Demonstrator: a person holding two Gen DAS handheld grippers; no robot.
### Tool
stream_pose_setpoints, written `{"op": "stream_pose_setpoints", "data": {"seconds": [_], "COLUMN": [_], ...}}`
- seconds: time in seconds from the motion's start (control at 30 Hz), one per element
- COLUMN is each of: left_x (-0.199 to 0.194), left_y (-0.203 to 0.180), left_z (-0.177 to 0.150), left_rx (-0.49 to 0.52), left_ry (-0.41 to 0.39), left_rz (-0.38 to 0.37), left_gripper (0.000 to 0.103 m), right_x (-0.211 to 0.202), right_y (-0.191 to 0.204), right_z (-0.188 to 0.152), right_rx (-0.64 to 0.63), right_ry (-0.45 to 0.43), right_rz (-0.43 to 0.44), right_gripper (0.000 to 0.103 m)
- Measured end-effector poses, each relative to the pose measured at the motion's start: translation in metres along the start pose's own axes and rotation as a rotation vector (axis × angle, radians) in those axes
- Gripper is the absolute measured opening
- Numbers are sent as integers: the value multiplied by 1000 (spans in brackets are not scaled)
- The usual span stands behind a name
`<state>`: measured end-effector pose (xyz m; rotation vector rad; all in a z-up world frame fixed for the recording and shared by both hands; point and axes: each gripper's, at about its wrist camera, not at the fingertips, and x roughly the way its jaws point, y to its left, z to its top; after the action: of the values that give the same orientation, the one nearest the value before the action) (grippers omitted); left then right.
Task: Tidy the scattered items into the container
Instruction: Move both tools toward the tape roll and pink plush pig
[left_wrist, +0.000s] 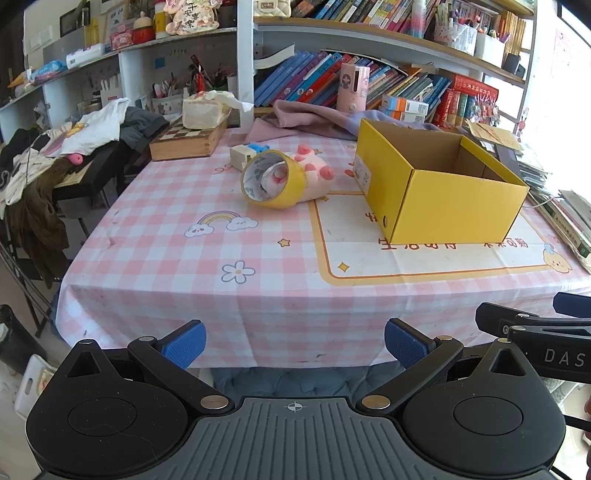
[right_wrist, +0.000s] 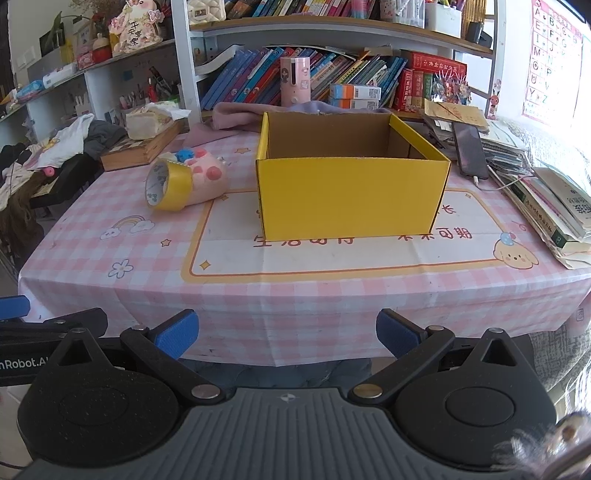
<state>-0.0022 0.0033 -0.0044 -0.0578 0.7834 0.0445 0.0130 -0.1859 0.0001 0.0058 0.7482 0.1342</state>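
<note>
An open yellow cardboard box (left_wrist: 443, 192) (right_wrist: 351, 195) stands on the pink checked tablecloth, and what shows of its inside is bare. Left of it a roll of yellow tape (left_wrist: 273, 179) (right_wrist: 168, 184) leans on a pink plush toy (left_wrist: 314, 173) (right_wrist: 207, 175). Behind them lie a small cream block (left_wrist: 240, 155) and a blue piece (left_wrist: 258, 147) (right_wrist: 184, 153). My left gripper (left_wrist: 294, 341) hangs open before the table's near edge, holding nothing. My right gripper (right_wrist: 287, 334) is open too, in front of the box, well short of it.
A wooden chess box (left_wrist: 184, 140) with a tissue pack sits at the back left. Pink cloth (left_wrist: 314, 118) lies behind the yellow box. Stacked books and a charging phone (right_wrist: 469, 151) crowd the right edge. Clothes pile on a side stand (left_wrist: 74, 147) at left. Bookshelves fill the back.
</note>
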Motion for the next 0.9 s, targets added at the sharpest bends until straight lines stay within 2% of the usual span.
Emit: {"op": "stream_pose_setpoints", "data": {"seconds": [0.4, 0.9], "left_x": [6, 5], "left_y": [19, 33], "left_z": [-2, -5], "left_rx": [-28, -29], "left_ry": [32, 16], "left_rz": [-20, -51], "left_gripper": [103, 103], "right_x": [5, 6], "right_y": [15, 30], "right_z": [0, 0], "right_rx": [-2, -13], "right_ry": [13, 12], "right_rz": [21, 2], "right_gripper": [102, 101]}}
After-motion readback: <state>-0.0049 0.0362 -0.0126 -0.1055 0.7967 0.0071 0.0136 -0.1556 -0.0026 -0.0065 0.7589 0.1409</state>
